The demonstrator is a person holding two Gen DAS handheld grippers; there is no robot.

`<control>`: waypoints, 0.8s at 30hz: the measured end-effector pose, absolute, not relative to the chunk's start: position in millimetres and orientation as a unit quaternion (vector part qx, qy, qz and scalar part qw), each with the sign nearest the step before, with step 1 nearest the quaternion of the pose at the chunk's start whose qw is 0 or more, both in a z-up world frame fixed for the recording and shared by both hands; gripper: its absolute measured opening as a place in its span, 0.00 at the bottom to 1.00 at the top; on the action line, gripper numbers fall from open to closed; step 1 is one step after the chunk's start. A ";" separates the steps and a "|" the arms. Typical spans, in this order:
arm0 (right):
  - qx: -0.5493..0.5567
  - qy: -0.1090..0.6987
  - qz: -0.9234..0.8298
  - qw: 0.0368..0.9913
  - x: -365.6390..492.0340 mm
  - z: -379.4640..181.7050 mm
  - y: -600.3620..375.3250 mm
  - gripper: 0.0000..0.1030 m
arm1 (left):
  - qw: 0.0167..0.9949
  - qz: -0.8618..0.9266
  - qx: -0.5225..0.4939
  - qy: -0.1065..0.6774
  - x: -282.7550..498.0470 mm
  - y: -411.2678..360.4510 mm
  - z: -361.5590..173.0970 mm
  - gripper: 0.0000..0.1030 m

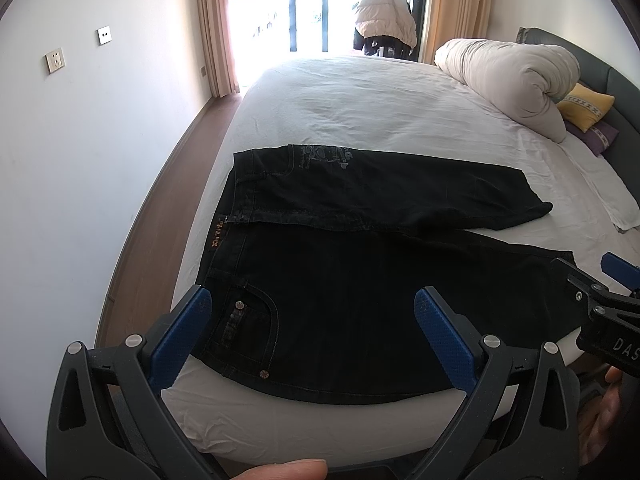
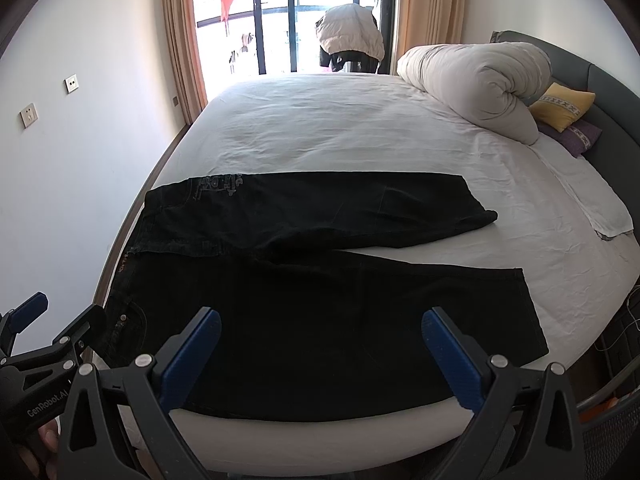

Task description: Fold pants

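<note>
Black pants (image 1: 360, 280) lay spread flat on the bed (image 1: 360, 100); both the left gripper (image 1: 308, 332) and right gripper (image 2: 320, 344) hovered above them, fingers wide, holding nothing.

We count one pair of pants (image 2: 320, 280), black, with two legs, spread on one bed (image 2: 340, 128) just ahead of our tools. We hold two tools: the left tool (image 1: 312, 336) and the right tool (image 2: 320, 352), each with two blue-padded fingers set wide apart. Far ahead and to the right of the tools lies one rolled duvet (image 2: 480, 84), and beside it two cushions, one yellow (image 2: 560, 110) and one purple (image 2: 576, 136). On the wall to the left of the tools we count two plates (image 2: 30, 115). Beyond the bed hang two curtains (image 2: 180, 40), and one pale jacket (image 2: 350, 32) between them.
</note>
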State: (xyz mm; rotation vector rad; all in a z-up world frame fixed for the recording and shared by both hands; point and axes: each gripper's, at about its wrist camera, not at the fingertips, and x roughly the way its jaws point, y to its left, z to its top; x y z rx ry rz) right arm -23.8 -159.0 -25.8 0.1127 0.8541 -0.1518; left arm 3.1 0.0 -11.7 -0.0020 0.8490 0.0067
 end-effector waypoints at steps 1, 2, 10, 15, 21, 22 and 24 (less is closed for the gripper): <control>0.055 0.414 -0.073 0.906 -24.7 -26.4 -159.1 1.00 | 0.911 0.003 -0.001 0.412 2.9 -0.3 -12.6 1.00; 0.054 0.414 -0.073 0.906 -26.3 -28.2 -159.7 1.00 | 0.911 0.003 -0.001 0.413 2.7 -0.3 -13.0 1.00; 0.053 0.417 -0.073 0.904 -28.1 -30.5 -158.6 1.00 | 0.910 0.003 -0.002 0.414 2.6 0.2 -16.4 1.00; 0.052 0.419 -0.073 0.904 -27.6 -31.7 -158.5 1.00 | 0.910 0.003 -0.002 0.415 2.8 0.2 -17.0 1.00; 0.052 0.419 -0.073 0.904 -27.0 -31.6 -158.3 1.00 | 0.910 0.003 -0.002 0.416 2.1 -0.4 -18.9 1.00; 0.052 0.419 -0.073 0.903 -25.5 -30.8 -157.9 1.00 | 0.910 0.003 -0.002 0.416 2.7 0.0 -18.0 1.00; 0.052 0.420 -0.073 0.903 -26.9 -31.8 -157.4 1.00 | 0.909 0.003 -0.002 0.416 2.8 0.0 -18.1 1.00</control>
